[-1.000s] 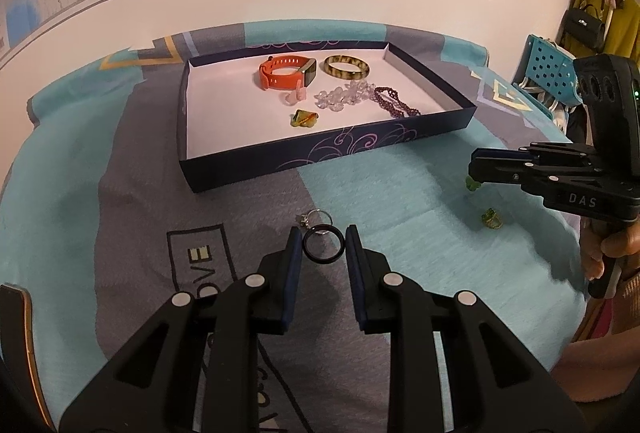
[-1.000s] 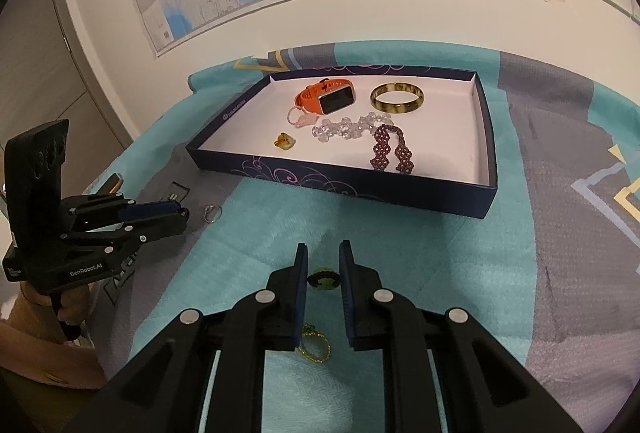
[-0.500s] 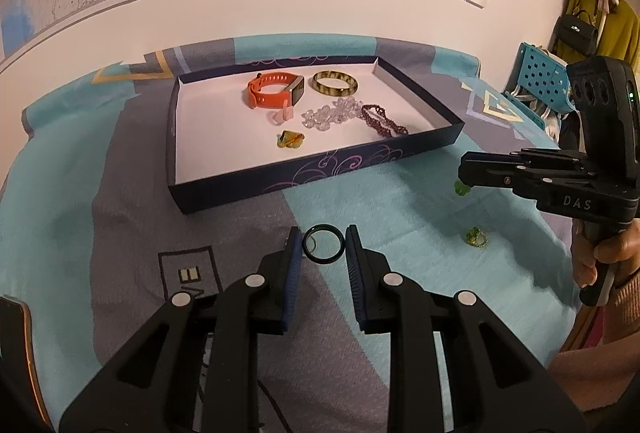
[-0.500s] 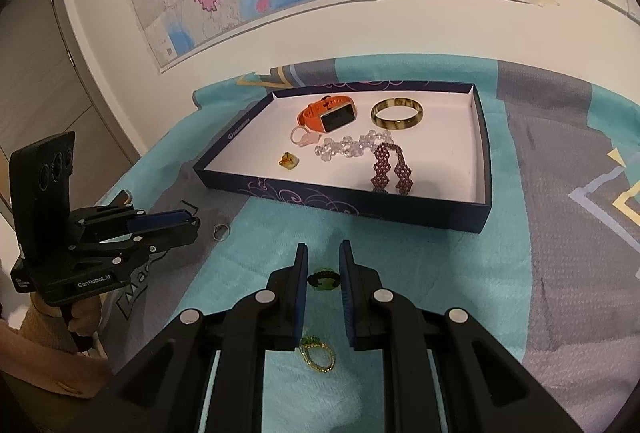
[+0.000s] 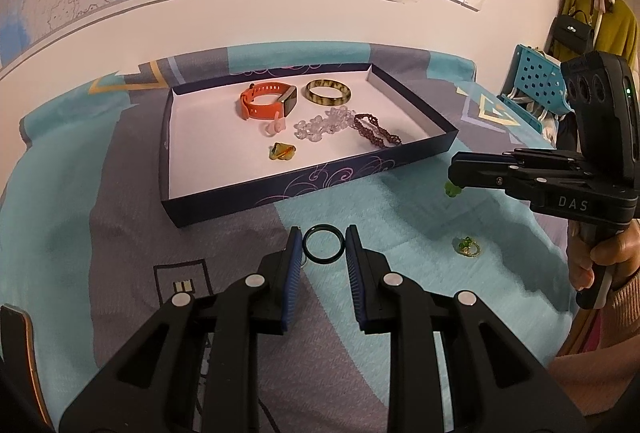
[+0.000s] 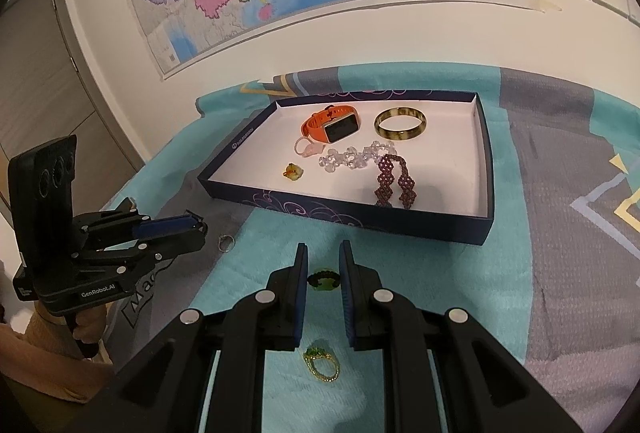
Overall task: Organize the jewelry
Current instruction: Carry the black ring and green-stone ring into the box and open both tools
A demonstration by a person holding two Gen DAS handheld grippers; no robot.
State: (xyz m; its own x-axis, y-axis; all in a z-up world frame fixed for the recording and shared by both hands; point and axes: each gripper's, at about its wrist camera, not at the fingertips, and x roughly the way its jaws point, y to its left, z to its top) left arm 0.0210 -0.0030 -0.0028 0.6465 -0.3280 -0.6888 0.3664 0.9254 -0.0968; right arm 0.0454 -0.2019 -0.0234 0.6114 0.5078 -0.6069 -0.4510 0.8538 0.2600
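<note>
My left gripper (image 5: 323, 250) is shut on a thin black ring (image 5: 323, 264), held above the grey and teal cloth in front of the box. My right gripper (image 6: 323, 279) is shut on a small green ring (image 6: 322, 281); in the left wrist view this right gripper (image 5: 454, 185) hangs at the right with the green ring (image 5: 452, 190) at its tips. The dark blue box (image 5: 304, 189) has a white floor holding an orange watch (image 5: 268, 101), a brown bangle (image 5: 328, 93), clear beads (image 5: 320, 125), a dark red bracelet (image 5: 376, 131) and an amber pendant (image 5: 282, 152).
A gold ring with a green stone (image 6: 322, 365) lies on the cloth under my right gripper, and also shows as the gold ring (image 5: 466, 247) in the left wrist view. A silver ring (image 6: 226, 243) lies by the left gripper (image 6: 198, 225). A wall with a map stands behind the box.
Both grippers have risen a little off the cloth with their rings still held. The silver ring has slipped out of sight behind my left fingers.
</note>
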